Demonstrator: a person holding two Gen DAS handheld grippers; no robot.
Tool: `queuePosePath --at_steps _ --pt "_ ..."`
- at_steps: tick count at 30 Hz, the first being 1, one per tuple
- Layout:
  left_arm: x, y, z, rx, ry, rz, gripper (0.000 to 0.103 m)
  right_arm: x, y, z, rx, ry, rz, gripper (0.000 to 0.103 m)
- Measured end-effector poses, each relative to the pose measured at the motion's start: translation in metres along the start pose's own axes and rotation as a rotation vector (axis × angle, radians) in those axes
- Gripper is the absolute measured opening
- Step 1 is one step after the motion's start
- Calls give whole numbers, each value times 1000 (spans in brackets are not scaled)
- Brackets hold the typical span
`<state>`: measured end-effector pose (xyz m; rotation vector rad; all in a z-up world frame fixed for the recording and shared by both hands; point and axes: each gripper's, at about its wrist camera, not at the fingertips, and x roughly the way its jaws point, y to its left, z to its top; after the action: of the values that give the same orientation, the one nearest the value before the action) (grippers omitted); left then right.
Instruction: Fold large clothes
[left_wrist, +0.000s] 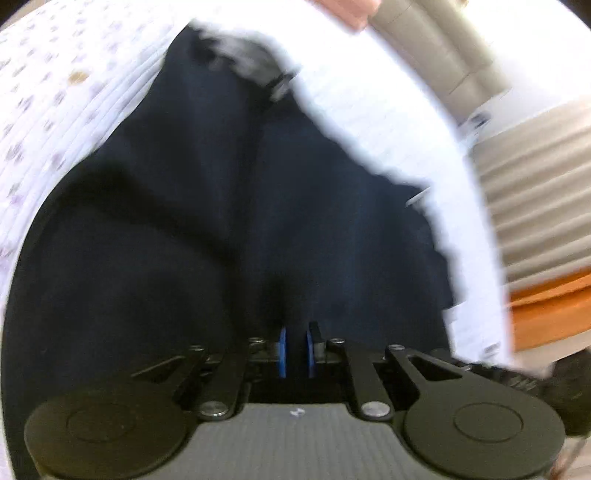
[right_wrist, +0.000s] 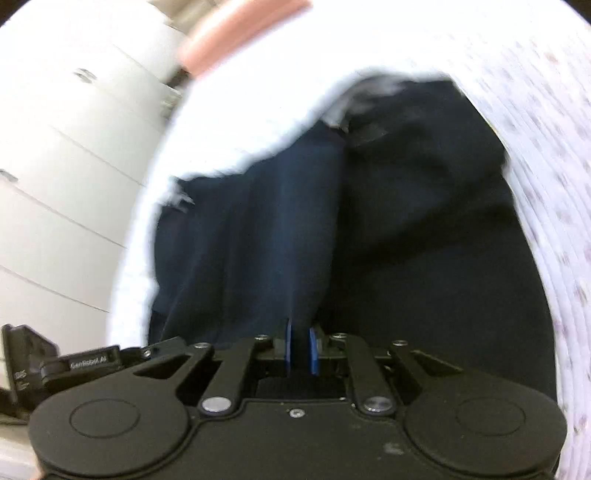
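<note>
Navy garment (left_wrist: 229, 221) is spread over the white bed (left_wrist: 388, 122); left gripper (left_wrist: 295, 350) and right gripper (right_wrist: 300, 349) both have jaws nearly together, pinching its near hem.

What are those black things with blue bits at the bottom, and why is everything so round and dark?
Those are two grabbing tools a person holds, one in each hand. Each has a little camera looking forward, and its lens bends the picture round. One picture comes from the left gripper, the other from the right gripper. The blue bits are the jaws, nearly together in both, and each seems to pinch the dark navy garment. That big cloth lies on a white quilted cover with small purple dots, probably a bed. The pictures are blurry, likely because the tools are moving.
</note>
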<state>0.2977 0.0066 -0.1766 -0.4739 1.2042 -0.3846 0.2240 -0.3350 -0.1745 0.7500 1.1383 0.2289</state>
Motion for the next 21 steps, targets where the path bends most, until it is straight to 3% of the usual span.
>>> queuePosePath --at_steps 2,4,5,7,9,12,15,21 --pt "12 12 -4 -18 15 1 35 17 -10 -4 32 36 -32 20" --pt "7 17 -6 -38 2 -39 41 26 -18 -6 44 44 -65 39" --pt "4 18 -7 -27 -8 -46 44 28 -22 -7 51 34 -67 38" --pt "-2 17 -14 7 -28 -55 45 34 -33 -6 62 17 -37 39" --pt "-8 18 -15 54 -45 -59 45 27 -37 -9 50 -10 -7 46" --pt "-25 6 -21 176 -122 -63 45 14 -41 -10 20 -67 36 48" --pt "-38 -11 -28 251 -201 -72 45 -8 -45 -17 -26 -164 47 61" --pt "-81 0 -68 293 -372 -101 45 -48 -60 -47 -60 -334 45 65"
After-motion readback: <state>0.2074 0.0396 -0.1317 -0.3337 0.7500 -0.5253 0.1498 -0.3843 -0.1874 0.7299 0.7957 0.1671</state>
